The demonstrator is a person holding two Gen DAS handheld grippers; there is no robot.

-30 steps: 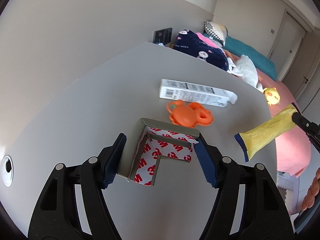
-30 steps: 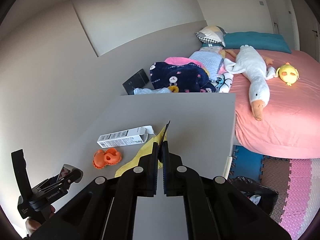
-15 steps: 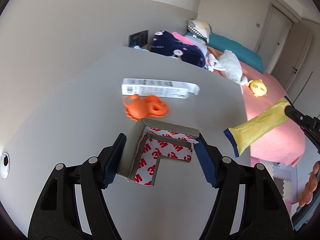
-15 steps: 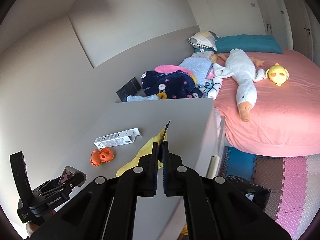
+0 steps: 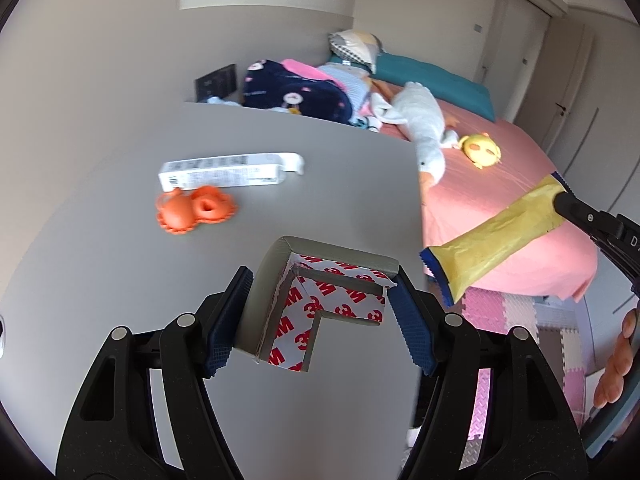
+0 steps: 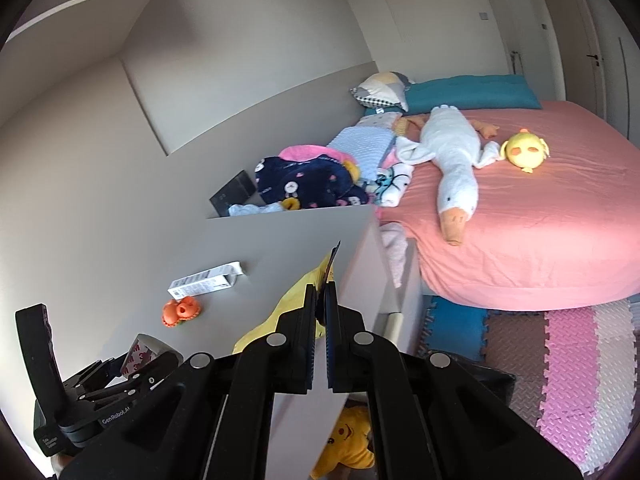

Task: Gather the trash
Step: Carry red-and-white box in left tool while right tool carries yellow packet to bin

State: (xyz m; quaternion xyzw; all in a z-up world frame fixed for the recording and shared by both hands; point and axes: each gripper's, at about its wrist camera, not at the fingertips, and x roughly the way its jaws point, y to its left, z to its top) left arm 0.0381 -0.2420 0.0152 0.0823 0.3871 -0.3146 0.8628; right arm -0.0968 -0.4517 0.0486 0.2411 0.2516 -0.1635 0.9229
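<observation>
On the table [image 5: 100, 280]: white carton [image 5: 224, 169], orange toy [image 5: 194, 213].

Left gripper [image 5: 320, 312] clamping corner guard [image 5: 320, 300], yellow wrapper [image 5: 496, 240] right

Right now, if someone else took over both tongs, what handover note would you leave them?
Left tongs: shut on the grey L-shaped corner guard with 3M backing, held above the grey table.
Right tongs: shut on the yellow, blue-edged wrapper.
Done: two pieces picked up.
Left: the white cardboard box lies on the table, beside the orange plastic toy. No bin clearly visible; both held pieces still need dropping off.
</observation>
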